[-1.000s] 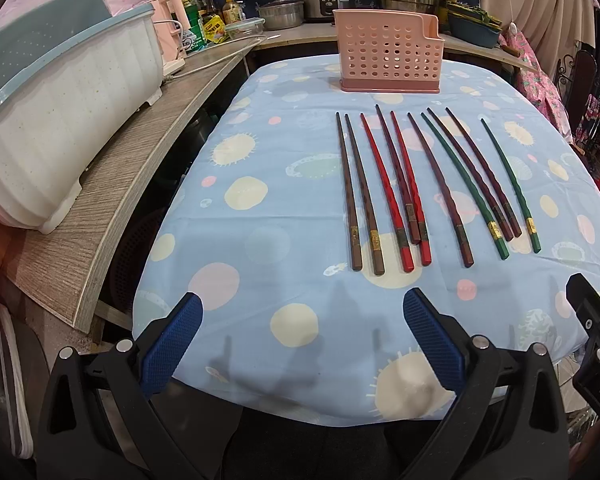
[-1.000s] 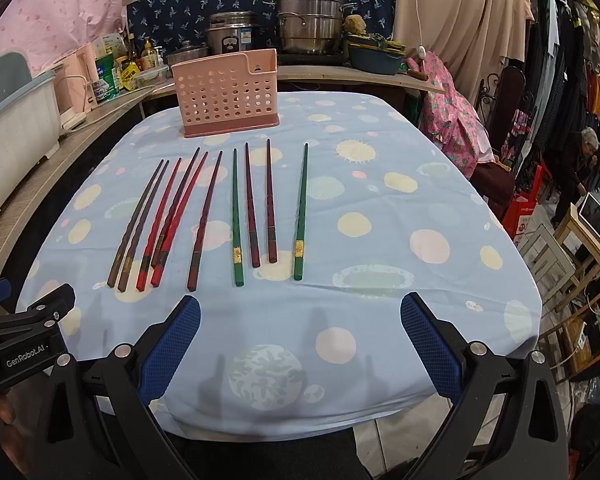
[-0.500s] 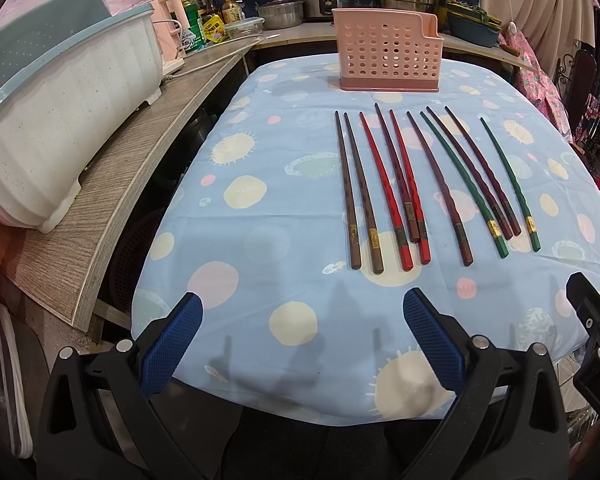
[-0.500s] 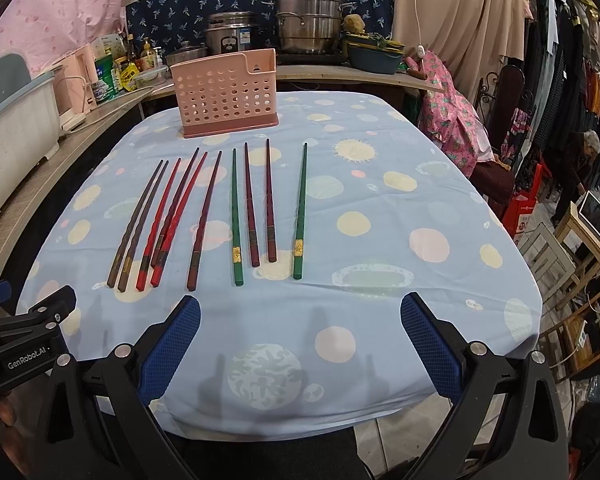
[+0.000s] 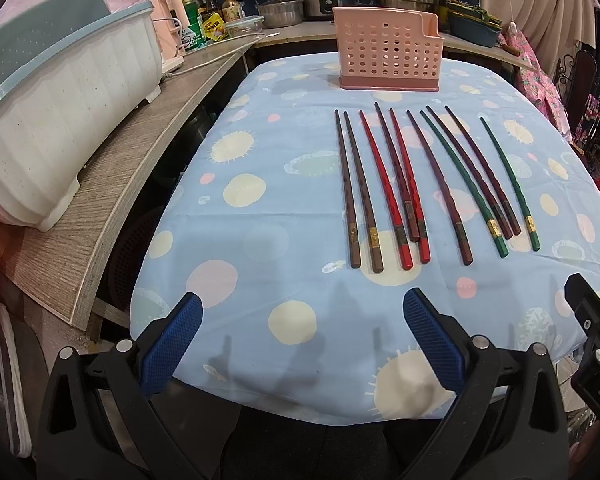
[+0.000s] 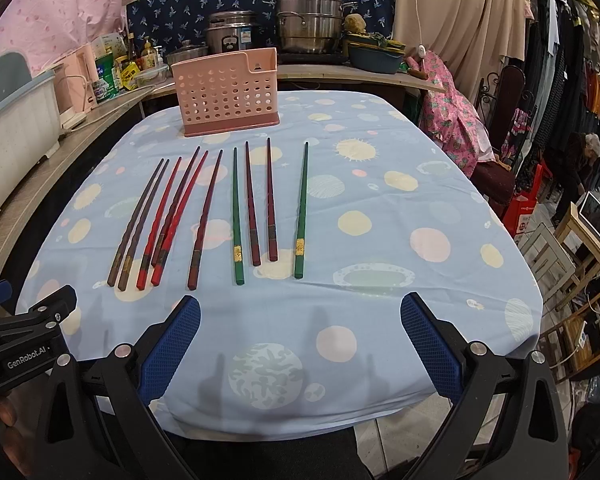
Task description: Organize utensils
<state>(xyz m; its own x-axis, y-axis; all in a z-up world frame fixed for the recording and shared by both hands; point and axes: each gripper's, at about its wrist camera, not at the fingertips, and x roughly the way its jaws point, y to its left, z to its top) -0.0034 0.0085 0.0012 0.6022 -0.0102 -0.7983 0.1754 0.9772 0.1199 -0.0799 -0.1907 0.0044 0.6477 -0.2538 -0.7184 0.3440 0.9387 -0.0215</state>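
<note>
Chopsticks: you have ten in a row on the surface, thick ends toward you, tips toward the basket.
Brown chopsticks: two, farthest left, lying close side by side.
Red chopsticks: two, bright, with one dark maroon stick lying between them, its thick end touching the right red one.
Maroon chopsticks: four in all; one among the reds, one alone just right of them, two as a pair between the greens.
Green chopsticks: two, apart from each other, each with a gold band near the thick end.
Basket: one, pink, perforated, upright at the far end beyond the tips.
Left tool: your blue pads are spread wide over the near edge, holding nothing.
Right tool: spread wide too, holding nothing, near the green sticks' ends.
</note>
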